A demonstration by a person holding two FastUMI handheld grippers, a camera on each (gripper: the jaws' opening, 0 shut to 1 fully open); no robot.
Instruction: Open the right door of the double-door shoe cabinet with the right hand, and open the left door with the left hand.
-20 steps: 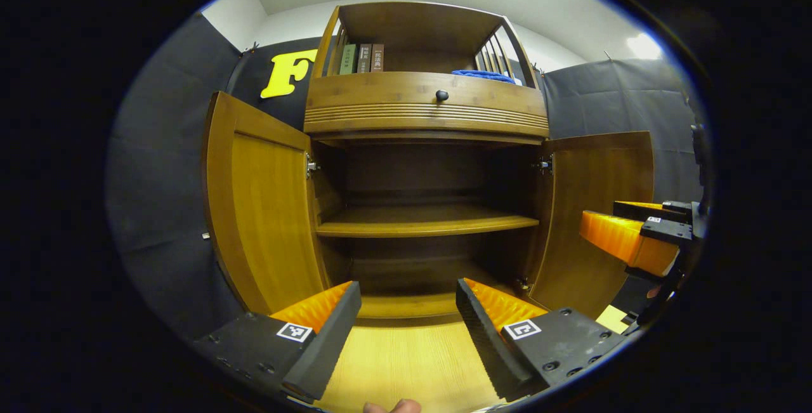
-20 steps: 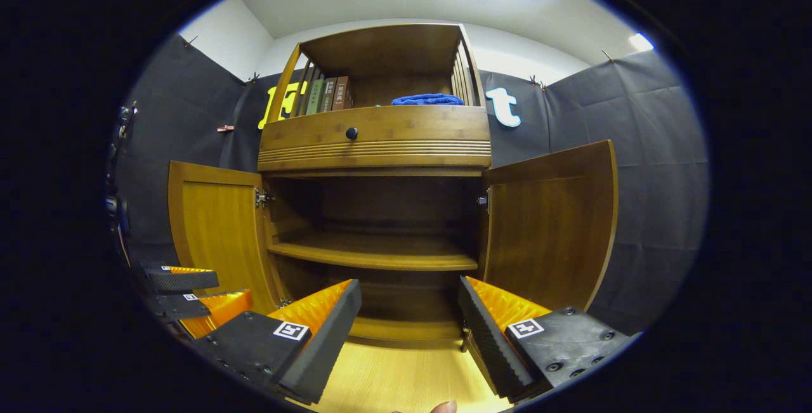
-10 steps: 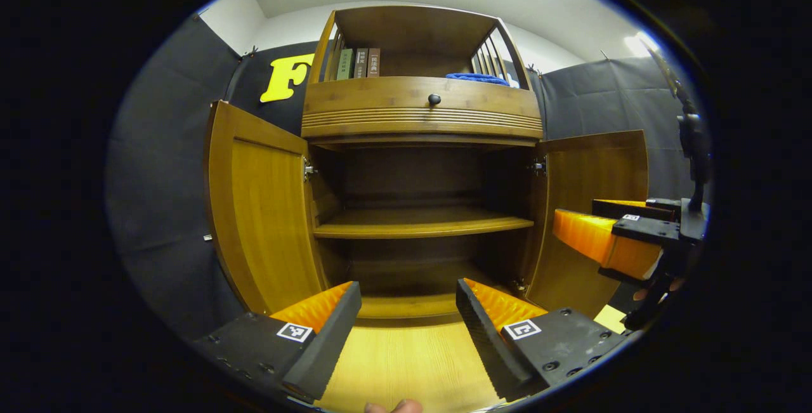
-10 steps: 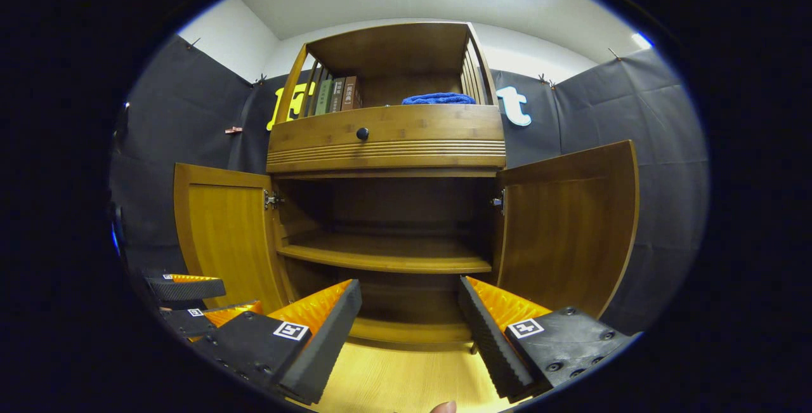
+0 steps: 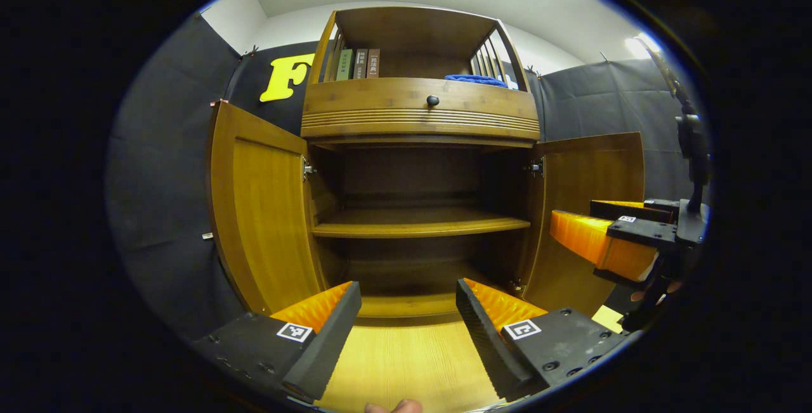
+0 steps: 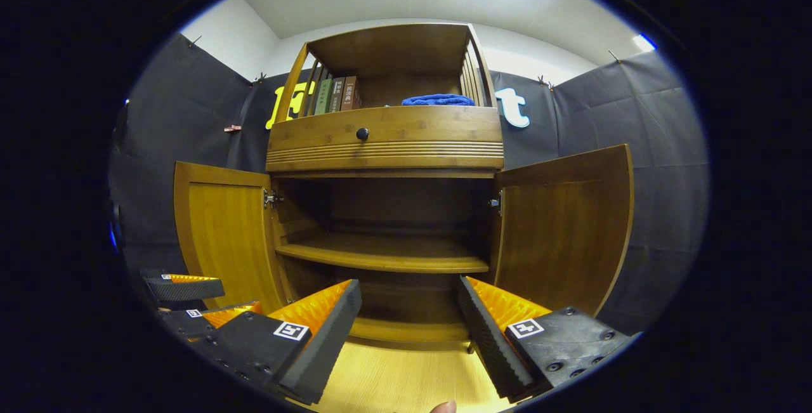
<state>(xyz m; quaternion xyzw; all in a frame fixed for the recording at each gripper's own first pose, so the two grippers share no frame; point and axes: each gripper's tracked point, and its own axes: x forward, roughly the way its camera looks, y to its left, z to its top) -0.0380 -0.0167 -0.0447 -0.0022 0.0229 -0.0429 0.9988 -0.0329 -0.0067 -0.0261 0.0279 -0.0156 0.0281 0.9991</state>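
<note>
Shoe cabinet (image 5: 419, 210): wooden, double-door, straight ahead of both tools, standing on a pale wood floor (image 5: 406, 362).
Left door (image 5: 260, 210): swung wide open, ahead and to the left of the left tool (image 5: 406, 330).
Right door (image 6: 564, 229): swung wide open, ahead and to the right of the right tool (image 6: 406, 330).
Interior: one bare shelf (image 6: 380, 254) across the middle.
Drawer (image 6: 387, 137) with dark knob above the doors; books (image 6: 333, 94) and blue cloth (image 6: 438, 100) on the top shelf.
Left tool: fingers apart, holding nothing, short of the cabinet.
Right tool: fingers apart, holding nothing, short of the cabinet.
</note>
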